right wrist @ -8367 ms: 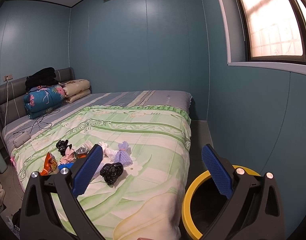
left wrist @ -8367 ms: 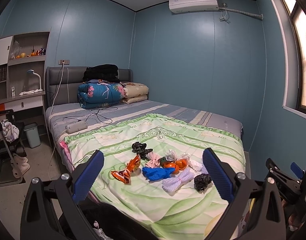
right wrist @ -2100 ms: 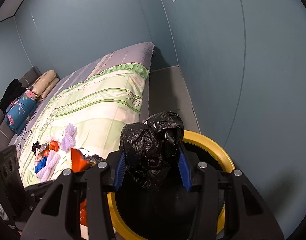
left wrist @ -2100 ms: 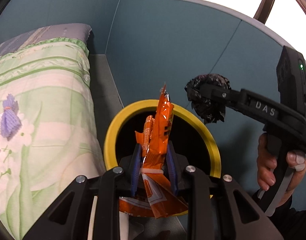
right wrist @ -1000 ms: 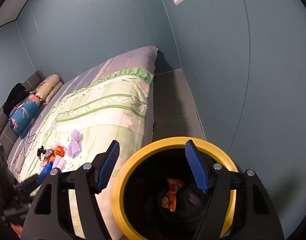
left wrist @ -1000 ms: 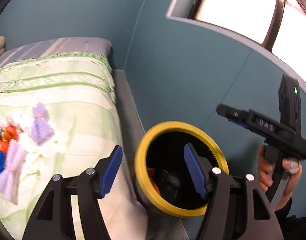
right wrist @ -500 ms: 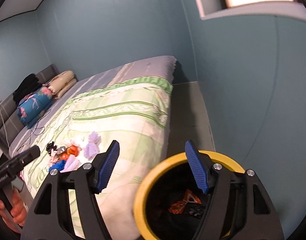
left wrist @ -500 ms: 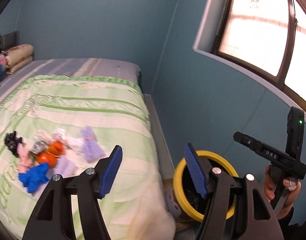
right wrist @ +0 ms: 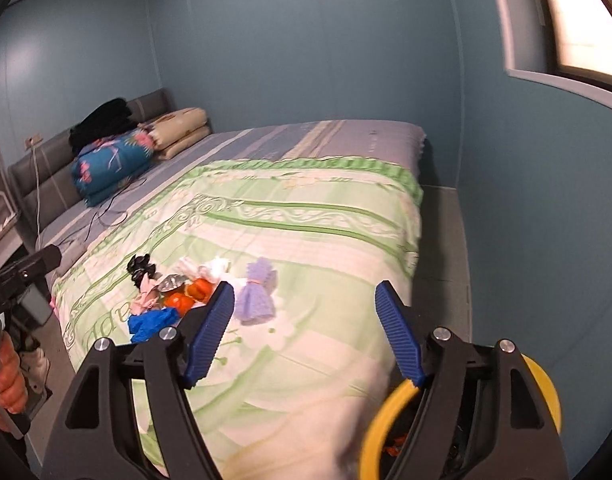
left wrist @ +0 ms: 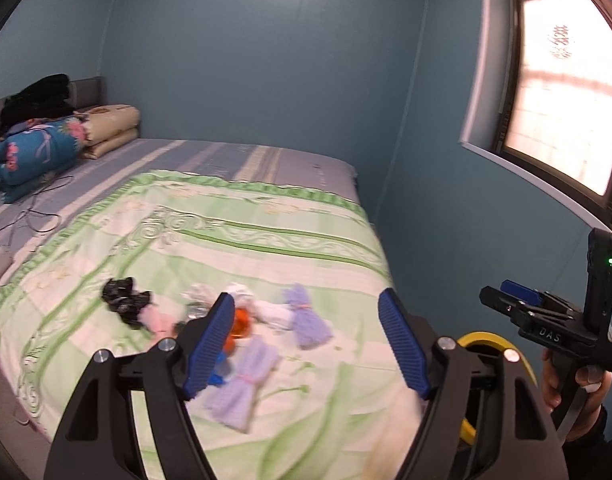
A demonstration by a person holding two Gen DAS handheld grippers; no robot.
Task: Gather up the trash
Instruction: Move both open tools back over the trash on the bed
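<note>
A heap of trash lies on the green bedspread [left wrist: 266, 232]: a black crumpled bag [left wrist: 124, 300], a pink bundle [left wrist: 158, 320], an orange piece [left wrist: 240, 322], white scraps [left wrist: 242, 292] and two purple bundles [left wrist: 306, 318]. In the right wrist view I see the same black bag [right wrist: 140, 266], orange pieces [right wrist: 186, 296], a blue wad [right wrist: 152, 322] and a purple bundle [right wrist: 256, 292]. The yellow-rimmed bin [left wrist: 472, 338] [right wrist: 380, 412] stands by the bed's corner, low right. My left gripper [left wrist: 306, 296] and right gripper [right wrist: 304, 286] hover over the bed; their jaws are opening, nothing between them.
Folded quilts [left wrist: 38, 152] and black clothes [left wrist: 38, 98] sit at the headboard, with a cable [left wrist: 38, 216] across the sheet. A strip of floor [right wrist: 442, 248] runs between bed and blue wall. A hand holds the right gripper's body [left wrist: 554, 328] at the right edge.
The orange wrapper and the black bag were dropped into the bin. Since then both grippers have swung up and left from the bin toward the bed, and their jaws stand wider.
</note>
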